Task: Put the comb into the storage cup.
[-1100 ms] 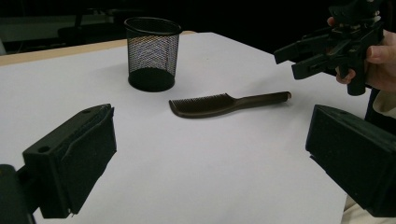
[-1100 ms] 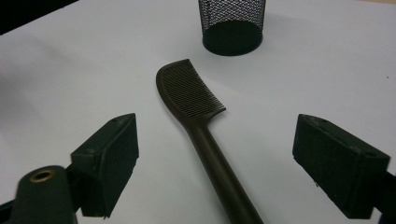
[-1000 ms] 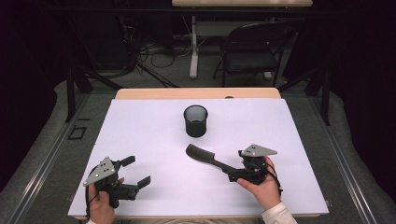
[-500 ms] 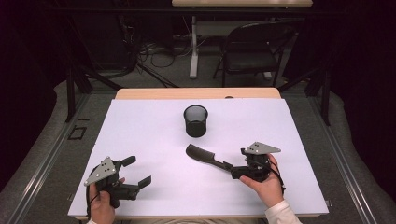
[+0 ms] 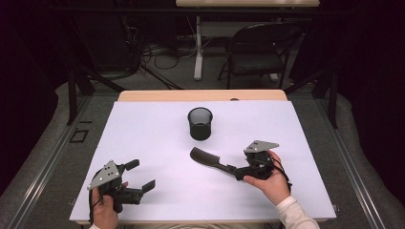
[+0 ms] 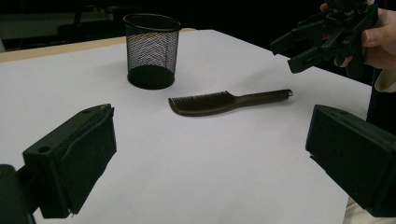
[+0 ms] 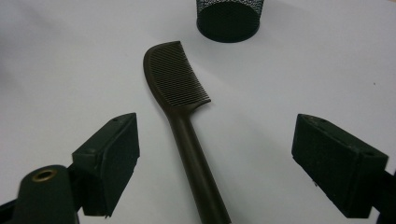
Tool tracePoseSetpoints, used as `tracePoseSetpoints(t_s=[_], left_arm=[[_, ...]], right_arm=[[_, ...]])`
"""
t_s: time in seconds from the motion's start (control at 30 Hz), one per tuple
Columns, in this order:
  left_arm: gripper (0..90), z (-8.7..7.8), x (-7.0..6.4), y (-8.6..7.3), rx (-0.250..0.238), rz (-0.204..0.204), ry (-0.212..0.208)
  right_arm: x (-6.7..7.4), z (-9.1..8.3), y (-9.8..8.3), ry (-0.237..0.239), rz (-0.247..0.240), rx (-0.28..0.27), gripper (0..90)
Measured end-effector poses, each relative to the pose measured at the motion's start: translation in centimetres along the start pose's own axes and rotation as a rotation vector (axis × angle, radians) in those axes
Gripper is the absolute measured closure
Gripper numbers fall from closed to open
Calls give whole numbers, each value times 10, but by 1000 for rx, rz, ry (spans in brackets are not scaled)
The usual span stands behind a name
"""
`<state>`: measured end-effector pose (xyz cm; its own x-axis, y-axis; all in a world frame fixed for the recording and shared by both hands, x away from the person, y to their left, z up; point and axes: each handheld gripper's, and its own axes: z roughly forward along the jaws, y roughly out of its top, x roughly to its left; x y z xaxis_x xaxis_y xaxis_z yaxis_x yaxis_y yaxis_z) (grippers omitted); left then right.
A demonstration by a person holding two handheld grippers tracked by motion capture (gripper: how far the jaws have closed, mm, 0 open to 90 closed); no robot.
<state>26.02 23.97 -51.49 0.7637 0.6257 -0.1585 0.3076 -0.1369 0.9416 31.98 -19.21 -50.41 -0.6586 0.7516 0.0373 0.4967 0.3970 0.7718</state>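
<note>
Dark comb lies flat on the white table cover, in front of the black mesh cup, on the person's side of it and a bit to its right, near but not touching. Comb teeth end points toward the cup, handle runs away from it toward the right gripper. Right gripper hovers at the handle tip, farther from the cup than the comb; jaws spread wide. In the right gripper view the handle passes up between the two jaws with clear gaps on both sides, pads off it, nothing held; the jaws have just been closing slightly. In the left gripper view that gripper sits just above the handle end. Left gripper is well apart from the cup, on its near left, jaws wide open and empty, resting low over the cover.
</note>
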Motion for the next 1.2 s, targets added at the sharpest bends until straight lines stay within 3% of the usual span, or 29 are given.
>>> tracePoseSetpoints(t_s=[0.13, 0.93, 1.2], left_arm=[[18, 0, 0, 0, 0, 1, 0], [18, 1, 0, 0, 1, 0, 2], [18, 1, -1, 0, 1, 3, -1]], right_arm=[[0, 3, 4, -5, -38, 32, 162], [2, 13, 20, 8, -140, 201, 195], [2, 18, 23, 3, -169, 234, 187]])
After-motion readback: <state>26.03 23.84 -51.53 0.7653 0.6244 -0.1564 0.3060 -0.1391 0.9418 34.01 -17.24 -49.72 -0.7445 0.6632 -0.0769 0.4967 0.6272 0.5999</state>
